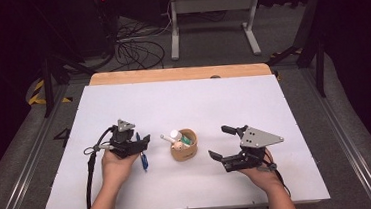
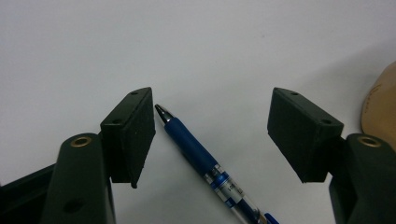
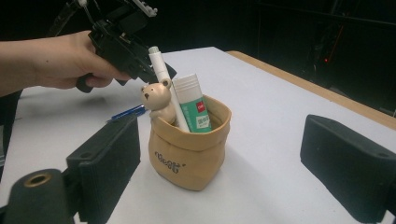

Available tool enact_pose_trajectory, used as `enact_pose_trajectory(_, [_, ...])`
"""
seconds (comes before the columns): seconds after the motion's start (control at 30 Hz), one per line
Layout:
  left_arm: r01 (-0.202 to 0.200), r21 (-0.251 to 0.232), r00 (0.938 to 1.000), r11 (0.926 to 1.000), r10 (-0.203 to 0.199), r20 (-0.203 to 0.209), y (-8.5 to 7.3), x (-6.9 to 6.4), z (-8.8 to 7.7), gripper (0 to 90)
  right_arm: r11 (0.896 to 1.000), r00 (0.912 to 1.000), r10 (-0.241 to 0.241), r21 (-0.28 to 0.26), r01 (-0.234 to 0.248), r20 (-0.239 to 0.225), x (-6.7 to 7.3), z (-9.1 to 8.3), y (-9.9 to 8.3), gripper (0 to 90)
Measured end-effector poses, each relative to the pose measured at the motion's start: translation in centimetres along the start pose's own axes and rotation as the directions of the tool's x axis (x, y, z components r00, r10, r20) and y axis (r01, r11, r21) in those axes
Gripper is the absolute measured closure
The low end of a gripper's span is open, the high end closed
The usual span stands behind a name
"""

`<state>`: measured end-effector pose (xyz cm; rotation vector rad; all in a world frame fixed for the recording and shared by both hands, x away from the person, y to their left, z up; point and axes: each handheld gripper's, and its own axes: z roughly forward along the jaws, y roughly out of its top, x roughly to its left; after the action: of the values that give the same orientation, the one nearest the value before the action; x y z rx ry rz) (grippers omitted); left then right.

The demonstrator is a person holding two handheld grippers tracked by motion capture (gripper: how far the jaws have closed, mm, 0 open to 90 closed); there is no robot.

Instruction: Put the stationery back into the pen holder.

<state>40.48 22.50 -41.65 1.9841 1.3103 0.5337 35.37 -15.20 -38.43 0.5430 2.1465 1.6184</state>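
A blue pen (image 2: 196,151) lies flat on the white table (image 1: 173,100), just left of a tan pouch (image 1: 184,145). My left gripper (image 2: 212,135) is open and hangs low over the pen, whose tip sits close to the left-hand jaw without touching it. From above, the left gripper (image 1: 139,144) is over the pen (image 1: 144,161). The pouch (image 3: 189,149) stands upright and holds a bear figure (image 3: 157,98), a white marker (image 3: 161,74) and a glue stick (image 3: 191,102). My right gripper (image 3: 219,158) is open, facing the pouch from a short distance, and stands to its right (image 1: 218,142).
The pouch's edge (image 2: 380,109) shows at the right of the left gripper view. A wooden strip (image 1: 178,74) runs along the table's far edge. Beyond it, on the floor, are a white stand (image 1: 212,22) and loose cables (image 1: 136,48).
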Motion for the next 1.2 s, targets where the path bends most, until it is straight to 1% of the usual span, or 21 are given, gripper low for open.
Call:
enact_pose_trajectory(0.03, [-0.005, 0.010, 1.0000, 0.9999, 0.005, -0.007, 0.0, 0.0, 0.1, 34.9, 1.000, 1.0000, 0.000, 0.001, 0.000, -0.001, 0.0, 0.0, 0.0, 13.0])
enact_pose_trajectory(0.2, [0.012, 0.055, 0.9994, 0.9984, -0.010, -0.032, -0.2, 0.3, 0.4, 37.3, 1.000, 1.0000, -0.001, 0.003, 0.001, -0.003, 0.0, 0.1, 0.0, 13.0])
enact_pose_trajectory(0.3, [0.018, 0.060, 0.9986, 0.9980, -0.015, -0.050, -0.3, 0.4, 0.6, 37.4, 1.000, 1.0000, 0.000, 0.004, 0.000, -0.004, 0.0, 0.1, 0.0, 13.1])
enact_pose_trajectory(0.4, [0.029, 0.073, 0.9984, 0.9969, -0.026, -0.051, -0.3, 0.5, 0.8, 39.3, 1.000, 1.0000, -0.002, 0.007, 0.002, -0.002, 0.0, 0.1, 0.0, 13.3])
enact_pose_trajectory(0.5, [0.024, 0.080, 0.9981, 0.9965, -0.019, -0.059, -0.3, 0.6, 1.1, 41.2, 1.000, 1.0000, -0.004, 0.007, 0.004, -0.001, 0.0, 0.1, 0.0, 13.4])
enact_pose_trajectory(0.57, [0.030, 0.090, 0.9980, 0.9955, -0.025, -0.057, -0.3, 0.7, 1.3, 43.0, 1.000, 1.0000, 0.000, 0.007, 0.000, -0.003, 0.0, 0.1, -0.1, 13.5])
enact_pose_trajectory(0.6, [0.023, 0.093, 0.9980, 0.9954, -0.018, -0.060, -0.3, 0.7, 1.4, 44.0, 1.000, 1.0000, 0.000, 0.008, 0.000, -0.003, 0.0, 0.1, -0.1, 13.6])
enact_pose_trajectory(0.67, [0.031, 0.092, 0.9976, 0.9953, -0.026, -0.065, -0.4, 0.6, 1.5, 45.3, 1.000, 1.0000, -0.002, 0.010, 0.002, -0.001, 0.1, 0.1, -0.1, 13.7])
enact_pose_trajectory(0.7, [0.024, 0.092, 0.9976, 0.9954, -0.018, -0.066, -0.4, 0.5, 1.5, 45.7, 1.000, 1.0000, -0.002, 0.009, 0.002, -0.001, 0.1, 0.1, -0.1, 13.7])
enact_pose_trajectory(0.77, [0.024, 0.092, 0.9979, 0.9955, -0.019, -0.061, -0.4, 0.4, 1.5, 48.5, 1.000, 1.0000, -0.001, 0.008, 0.001, -0.003, 0.0, 0.1, -0.1, 13.8])
enact_pose_trajectory(0.87, [0.010, 0.093, 0.9984, 0.9956, -0.005, -0.057, -0.3, 0.3, 1.5, 52.6, 1.000, 1.0000, -0.005, 0.011, 0.005, -0.002, 0.0, 0.2, -0.1, 13.9])
enact_pose_trajectory(0.97, [0.016, 0.094, 0.9985, 0.9954, -0.010, -0.055, -0.3, 0.3, 1.5, 55.6, 1.000, 1.0000, -0.005, 0.008, 0.005, -0.005, 0.1, 0.2, 0.0, 14.0])
enact_pose_trajectory(1.07, [0.012, 0.099, 0.9989, 0.9950, -0.008, -0.046, -0.2, 0.8, 1.4, 60.6, 1.000, 1.0000, -0.004, 0.010, 0.004, -0.006, 0.1, 0.1, 0.0, 14.3])
enact_pose_trajectory(1.13, [0.026, 0.099, 0.9995, 0.9948, -0.024, -0.021, -0.2, 1.2, 1.4, 65.1, 1.000, 1.0000, -0.004, 0.010, 0.004, -0.007, 0.1, 0.1, -0.1, 14.4])
enact_pose_trajectory(1.2, [0.020, 0.097, 0.9995, 0.9950, -0.018, -0.026, -0.2, 1.2, 1.4, 65.8, 1.000, 0.9999, -0.006, 0.011, 0.006, -0.008, 0.1, 0.2, -0.1, 14.5])
